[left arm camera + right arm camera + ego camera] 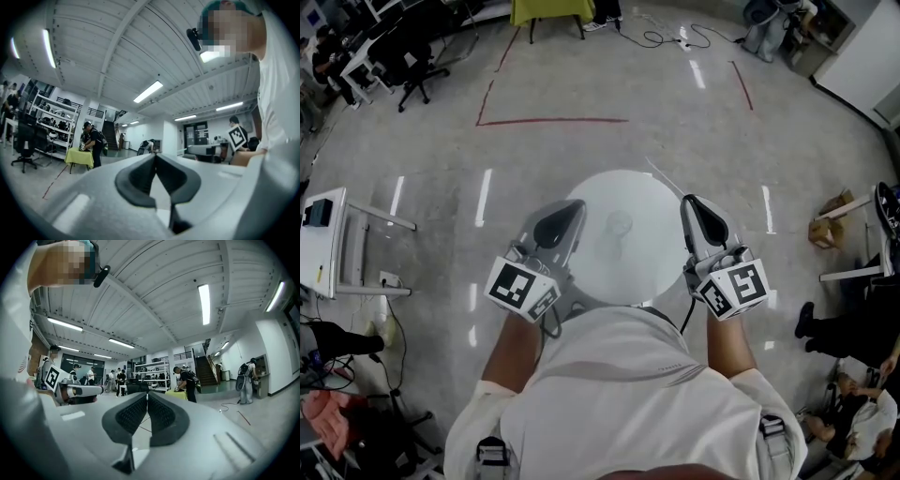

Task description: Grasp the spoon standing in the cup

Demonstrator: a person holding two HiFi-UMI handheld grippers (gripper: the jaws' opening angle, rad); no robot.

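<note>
White shirt (619, 403), near edge. Left gripper (577, 204), right gripper (687, 200): flanking round table (652, 267), tilted upward, jaws closed together, nothing held.

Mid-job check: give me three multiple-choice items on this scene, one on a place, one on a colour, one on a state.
1. Where does the clear glass cup stand?
A on the floor
B near the middle of the round white table
C on a black chair

2. What colour is the tape line on the grey floor?
A red
B blue
C white

3. How do the right gripper jaws stand?
A wide apart
B closed on the cup
C closed together, nothing between

Answers: B, the head view shows it on the tabletop; A, the line reads red; C, the right gripper view shows the pads meeting, empty.
</note>
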